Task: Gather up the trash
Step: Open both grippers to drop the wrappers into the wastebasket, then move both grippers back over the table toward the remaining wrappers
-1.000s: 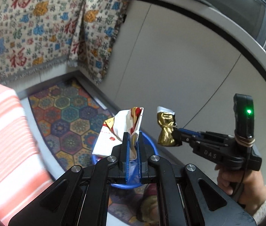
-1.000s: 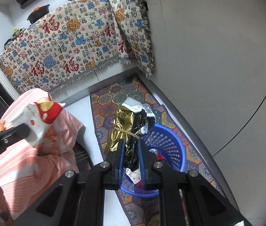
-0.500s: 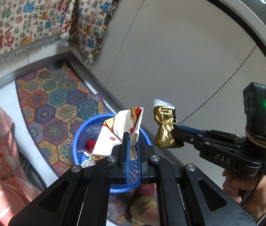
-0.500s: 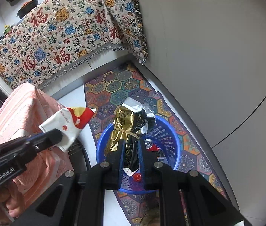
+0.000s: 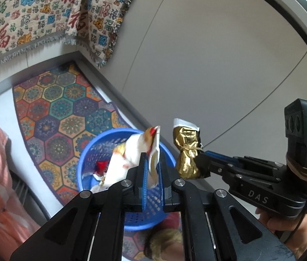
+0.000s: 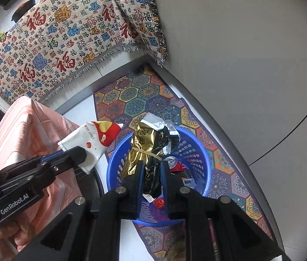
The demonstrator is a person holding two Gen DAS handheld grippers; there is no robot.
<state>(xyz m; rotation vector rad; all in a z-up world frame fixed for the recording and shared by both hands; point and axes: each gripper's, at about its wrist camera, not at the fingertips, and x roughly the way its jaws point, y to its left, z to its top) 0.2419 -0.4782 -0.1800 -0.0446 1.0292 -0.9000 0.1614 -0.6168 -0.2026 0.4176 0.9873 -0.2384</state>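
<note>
A blue perforated basket (image 5: 92,152) (image 6: 196,152) stands on the floor rug with a can and other trash inside. My left gripper (image 5: 152,163) has its jaws slightly parted; the white-and-red wrapper (image 5: 131,154) looks blurred and is slipping out over the basket. In the right wrist view the wrapper (image 6: 90,139) still sits at the left gripper's tips (image 6: 81,154). My right gripper (image 6: 150,169) is shut on a gold-and-black foil bag (image 6: 146,143), held above the basket; it also shows in the left wrist view (image 5: 188,152).
A colourful hexagon-pattern rug (image 6: 136,100) lies under the basket beside a grey cabinet wall (image 6: 240,65). A patterned cloth (image 6: 66,32) hangs over the counter behind. A pink striped cushion (image 6: 29,130) is at the left.
Both grippers moved over the basket. The left jaws opened a little and the white-and-red wrapper started to tilt and slip. The right gripper still grips the foil bag.
</note>
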